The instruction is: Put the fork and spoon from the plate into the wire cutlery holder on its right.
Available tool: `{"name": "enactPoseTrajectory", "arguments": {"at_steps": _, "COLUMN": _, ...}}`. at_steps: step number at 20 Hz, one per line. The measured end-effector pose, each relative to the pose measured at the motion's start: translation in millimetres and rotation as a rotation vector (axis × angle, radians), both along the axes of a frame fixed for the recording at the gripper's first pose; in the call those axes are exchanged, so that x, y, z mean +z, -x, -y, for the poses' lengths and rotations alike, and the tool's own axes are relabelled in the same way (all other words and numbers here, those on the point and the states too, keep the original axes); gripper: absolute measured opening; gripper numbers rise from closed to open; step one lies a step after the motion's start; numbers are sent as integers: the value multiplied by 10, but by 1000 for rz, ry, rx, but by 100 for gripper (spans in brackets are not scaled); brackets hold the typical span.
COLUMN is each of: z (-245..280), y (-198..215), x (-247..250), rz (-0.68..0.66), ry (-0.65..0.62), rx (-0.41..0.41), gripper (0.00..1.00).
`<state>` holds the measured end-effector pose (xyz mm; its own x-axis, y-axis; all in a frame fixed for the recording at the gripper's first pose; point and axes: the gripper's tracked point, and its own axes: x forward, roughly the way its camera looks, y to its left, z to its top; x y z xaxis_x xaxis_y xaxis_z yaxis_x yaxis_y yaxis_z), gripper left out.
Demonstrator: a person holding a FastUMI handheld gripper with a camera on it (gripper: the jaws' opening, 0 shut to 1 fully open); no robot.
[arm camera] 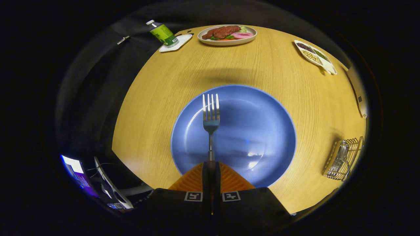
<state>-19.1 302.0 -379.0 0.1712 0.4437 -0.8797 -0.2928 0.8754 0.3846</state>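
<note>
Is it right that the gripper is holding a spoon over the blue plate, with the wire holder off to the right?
Not quite. The gripper is shut on a fork, not a spoon; its prongs show clearly in the gripper view. The rest holds: it is over the blue plate, and the wire holder sits to the right.

the camera rides on the claw [211,170], looking forward and steeply down at the nearby blue plate [256,131] and wooden surface [157,98].

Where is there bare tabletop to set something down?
Bare wood lies between the round blue plate and the far meat dish, and between plate and wire cutlery holder. The far rim is crowded. The hand-held gripper is shut on the steel fork.
</note>
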Motion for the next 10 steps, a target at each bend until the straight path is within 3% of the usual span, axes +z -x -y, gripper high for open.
{"name": "enactPoseTrajectory", "arguments": {"at_steps": 5, "z": 419, "y": -61, "x": 542, "rz": 31, "ry": -77, "rx": -49, "gripper": 7}}
{"name": "enactPoseTrajectory", "arguments": {"at_steps": 10, "z": 1282, "y": -29, "x": 939, "rz": 51, "ry": -41, "rx": -56, "gripper": 7}}
